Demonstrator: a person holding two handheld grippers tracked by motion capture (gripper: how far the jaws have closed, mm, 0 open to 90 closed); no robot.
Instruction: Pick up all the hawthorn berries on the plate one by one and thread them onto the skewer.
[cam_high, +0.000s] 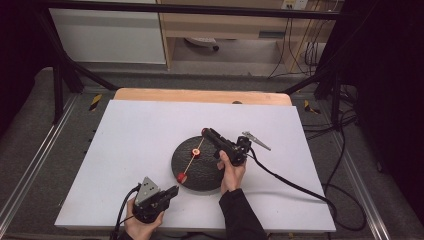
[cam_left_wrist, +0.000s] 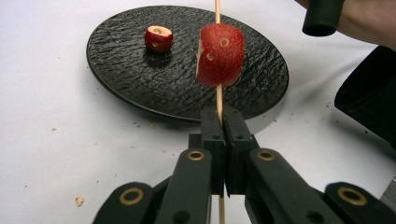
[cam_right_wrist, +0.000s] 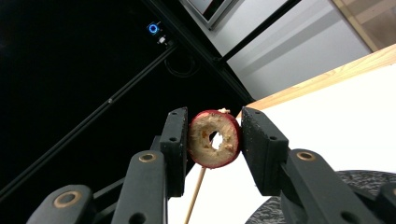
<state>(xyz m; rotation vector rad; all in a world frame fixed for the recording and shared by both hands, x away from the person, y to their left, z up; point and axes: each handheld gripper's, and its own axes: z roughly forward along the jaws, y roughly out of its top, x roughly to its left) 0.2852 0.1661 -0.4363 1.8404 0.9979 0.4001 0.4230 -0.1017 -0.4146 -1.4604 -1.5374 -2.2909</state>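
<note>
Skewer: thin wooden stick, lying on a slant over the black plate in the high view, running from about 7 o'clock near the plate's rim up to about 1 o'clock. Three red fruit pieces in play. One fruit chunk is threaded on the stick close to the lower end, seen in the left gripper view with the stick passing straight through it, raised above the plate. A second piece sits midway along the stick's line in the high view; in the left gripper view it appears as a small piece resting on the plate surface at roughly 10 o'clock, apart from the stick. Third, a cored fruit slice, pale cut face with a hole through the middle, at the upper end of the stick. Left gripper, at 7 o'clock off the plate on the white table: jaws pressed fully together, pinching the stick's bare end just below the threaded chunk. Right gripper, at 1 o'clock over the plate's far rim: jaws partly apart, pads closed against both sides of the cored slice, the stick showing below it. A metal clip lies on the table at 2 o'clock, beside the right gripper's body. Crumbs scattered on the table near the plate.
</note>
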